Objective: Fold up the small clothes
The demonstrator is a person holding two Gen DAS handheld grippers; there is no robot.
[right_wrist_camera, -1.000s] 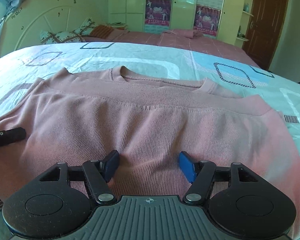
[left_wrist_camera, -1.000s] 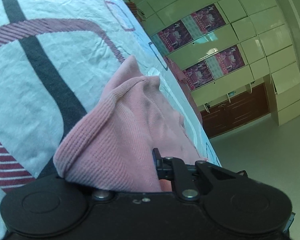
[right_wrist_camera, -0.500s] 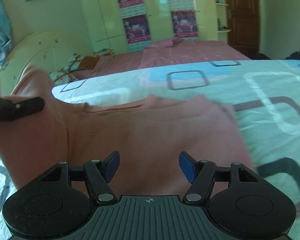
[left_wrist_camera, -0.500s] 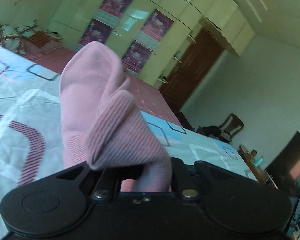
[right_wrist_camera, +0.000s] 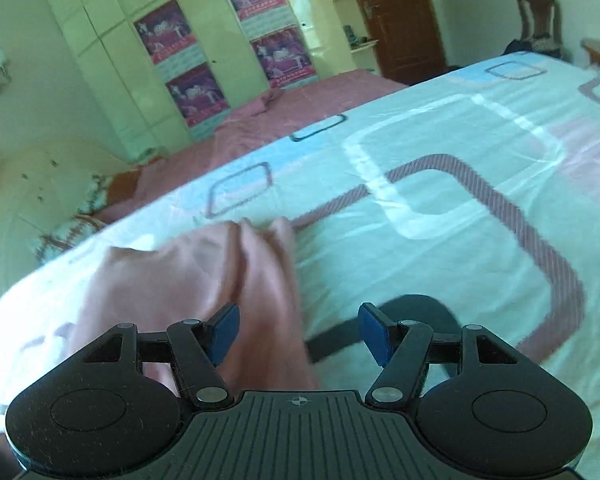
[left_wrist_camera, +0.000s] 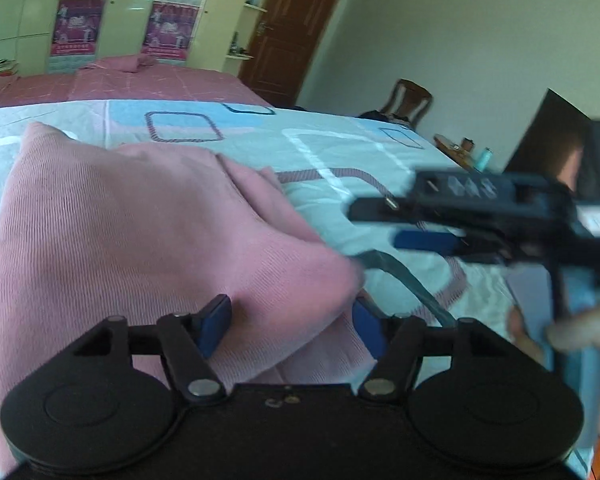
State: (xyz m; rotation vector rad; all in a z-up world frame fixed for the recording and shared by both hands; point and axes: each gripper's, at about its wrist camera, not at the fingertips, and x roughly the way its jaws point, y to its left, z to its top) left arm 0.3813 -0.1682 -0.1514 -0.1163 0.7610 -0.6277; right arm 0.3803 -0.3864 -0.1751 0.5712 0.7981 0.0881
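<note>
A pink knit sweater point(left_wrist_camera: 132, 232) lies folded over on the patterned bedspread point(left_wrist_camera: 340, 152). My left gripper point(left_wrist_camera: 292, 324) is open, its blue pads either side of the sweater's near folded edge, not closed on it. The right gripper point(left_wrist_camera: 416, 236) shows in the left wrist view at the right, held side-on over the bedspread, blurred. In the right wrist view the sweater point(right_wrist_camera: 204, 280) lies at lower left, blurred, and my right gripper point(right_wrist_camera: 298, 330) is open and empty, its left pad over the sweater's edge.
A second bed with a pink cover point(left_wrist_camera: 140, 80) stands behind, with wardrobes and posters point(right_wrist_camera: 188, 80) on the far wall. A brown door point(left_wrist_camera: 288, 32), a wooden chair point(left_wrist_camera: 408, 100) and a dark screen point(left_wrist_camera: 548, 140) are at the right. A hand point(left_wrist_camera: 580, 328) holds the right gripper.
My left gripper carried the sweater's edge over the body, laid it down and opened. The right gripper swung right, away from the sweater's middle, staying open.
</note>
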